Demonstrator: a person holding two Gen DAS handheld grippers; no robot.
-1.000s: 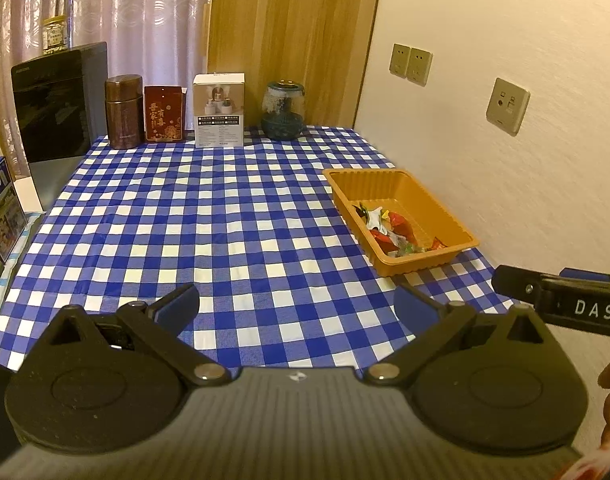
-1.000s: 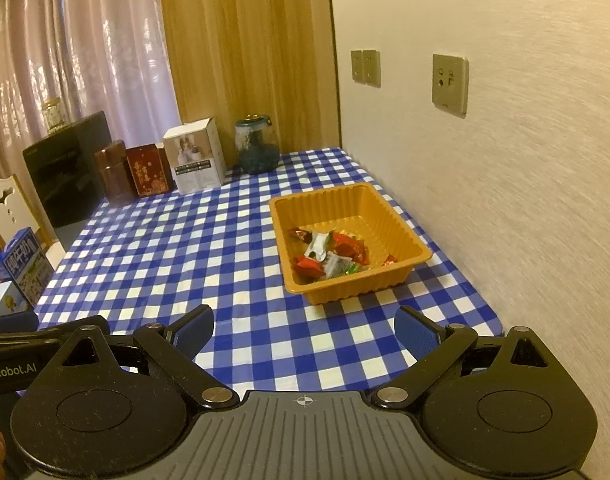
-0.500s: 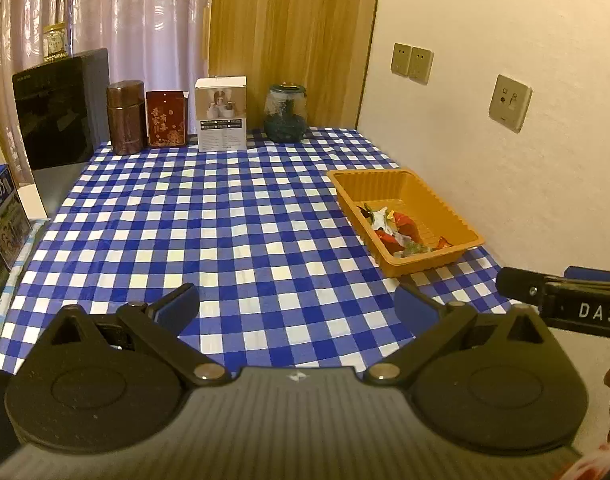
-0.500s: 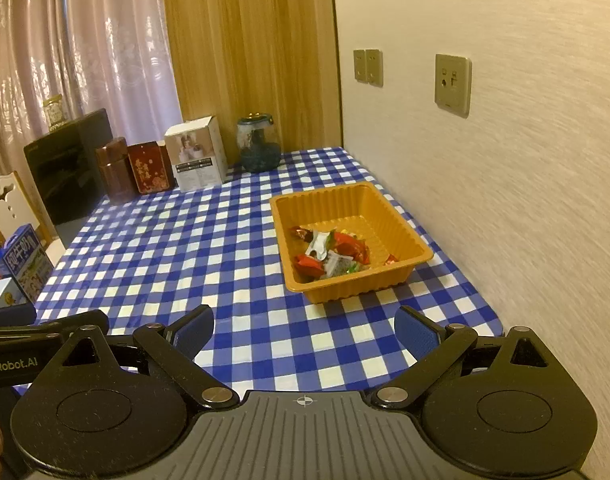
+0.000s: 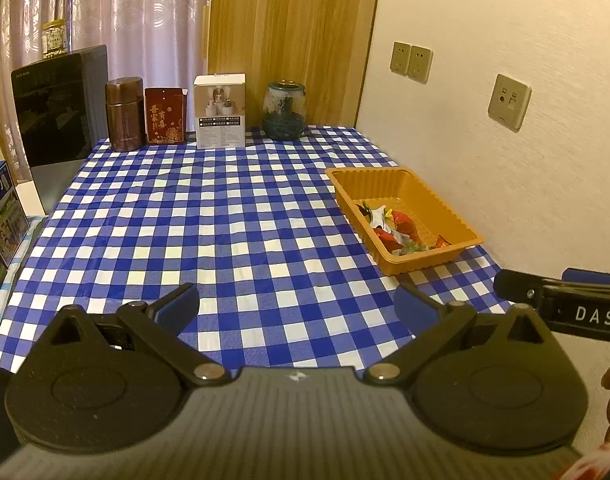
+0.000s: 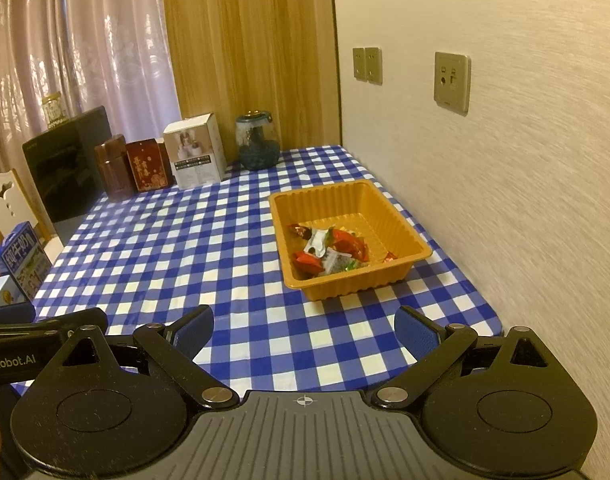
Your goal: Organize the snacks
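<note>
I've got both claws held low over the near edge of the blue-and-white checked tablecloth table, w/ nothing in either. My left claw has its blue pads spread wide apart, empty; my right claw likewise gapes open, empty. The wrapped snacks, red and silver candy packets, all sit bunched in the near end of the ribbed orange plastic tray, which lies by the wall on the right side, prob. so loose bits stay corralled in one spot. The cloth between claws and tray looks bare (no stray wrapper I can spot). Along the far edge stand a brown cylindrical tin, a red printed box, a white product carton and a dark glass jar, lined up out of my working area, so I judge the sorting is about done
</note>
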